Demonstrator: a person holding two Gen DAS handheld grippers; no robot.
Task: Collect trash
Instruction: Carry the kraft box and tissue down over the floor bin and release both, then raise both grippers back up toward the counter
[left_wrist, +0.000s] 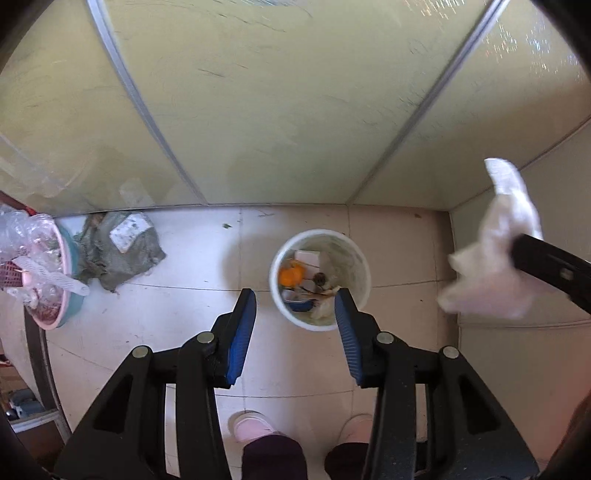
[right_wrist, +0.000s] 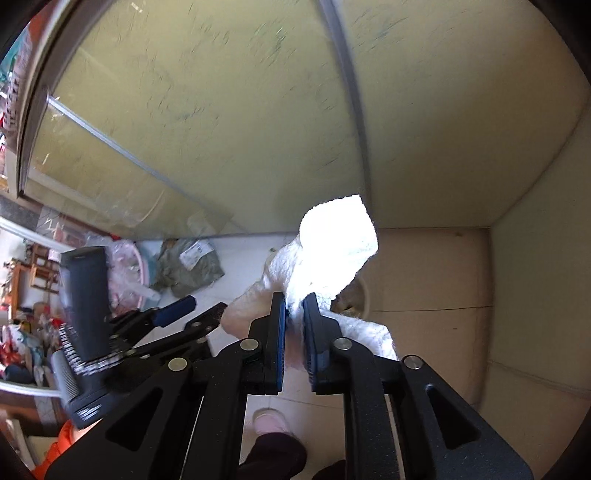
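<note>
You hold your left gripper (left_wrist: 295, 306), jaws spread and empty, right over the bin (left_wrist: 320, 278), while your right gripper (right_wrist: 294, 306) pinches the tissue (right_wrist: 332, 251) above it, likely ready to drop.

No text, brand, number or sign can be read in either view. The only label in sight is a white printed sticker (left_wrist: 127, 229) on a crumpled grey-green plastic mailing bag (left_wrist: 118, 254) lying on the floor tiles, ahead and to the left of the left gripper; its print is too small and blurred to make out, and it is equally illegible in the right wrist view.
</note>
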